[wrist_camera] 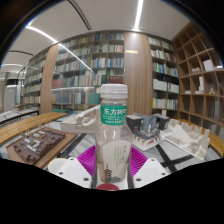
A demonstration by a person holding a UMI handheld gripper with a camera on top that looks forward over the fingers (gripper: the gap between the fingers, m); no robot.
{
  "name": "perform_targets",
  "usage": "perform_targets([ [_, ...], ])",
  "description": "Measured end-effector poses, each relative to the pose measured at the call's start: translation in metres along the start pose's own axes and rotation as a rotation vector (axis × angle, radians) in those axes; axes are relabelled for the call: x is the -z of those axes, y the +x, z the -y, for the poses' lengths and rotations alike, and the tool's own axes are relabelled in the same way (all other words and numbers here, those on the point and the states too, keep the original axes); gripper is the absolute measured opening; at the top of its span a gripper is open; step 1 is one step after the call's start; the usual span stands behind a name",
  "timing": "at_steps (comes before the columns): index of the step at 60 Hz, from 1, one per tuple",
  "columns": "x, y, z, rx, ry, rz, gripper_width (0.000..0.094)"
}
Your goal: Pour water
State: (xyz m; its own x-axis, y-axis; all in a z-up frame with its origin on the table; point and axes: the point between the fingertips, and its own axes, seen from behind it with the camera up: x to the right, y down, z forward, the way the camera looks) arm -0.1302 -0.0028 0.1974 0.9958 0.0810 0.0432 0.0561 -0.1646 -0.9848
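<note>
The tool (110,168) points forward and level. Its two fingers reach up from below, each with a magenta pad (89,157) on its inner face. Both pads press against the sides of an upright clear bottle (112,135), held between them.

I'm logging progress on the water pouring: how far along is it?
Done: the gripper has closed both pink pads on the water bottle and holds it upright. In hand: carrying it. Left: the pour itself; the white cap looks still on, and no receiving cup is visible.
</note>
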Motion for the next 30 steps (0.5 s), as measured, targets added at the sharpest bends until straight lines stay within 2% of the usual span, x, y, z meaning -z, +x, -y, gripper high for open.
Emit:
perform_targets([
  [5, -0.003, 0.008, -0.040, -0.039, -0.066, -0.005, 0.0411],
  [24, -0.017, -0.016, -0.140, -0.003, -0.175, -0.013, 0.0416],
  [25, -0.020, -0.017, -0.135, -0.005, -0.138, -0.015, 0.0418],
  [30, -0.017, -0.017, -0.137, 0.011, -0.118, -0.029, 0.0439],
])
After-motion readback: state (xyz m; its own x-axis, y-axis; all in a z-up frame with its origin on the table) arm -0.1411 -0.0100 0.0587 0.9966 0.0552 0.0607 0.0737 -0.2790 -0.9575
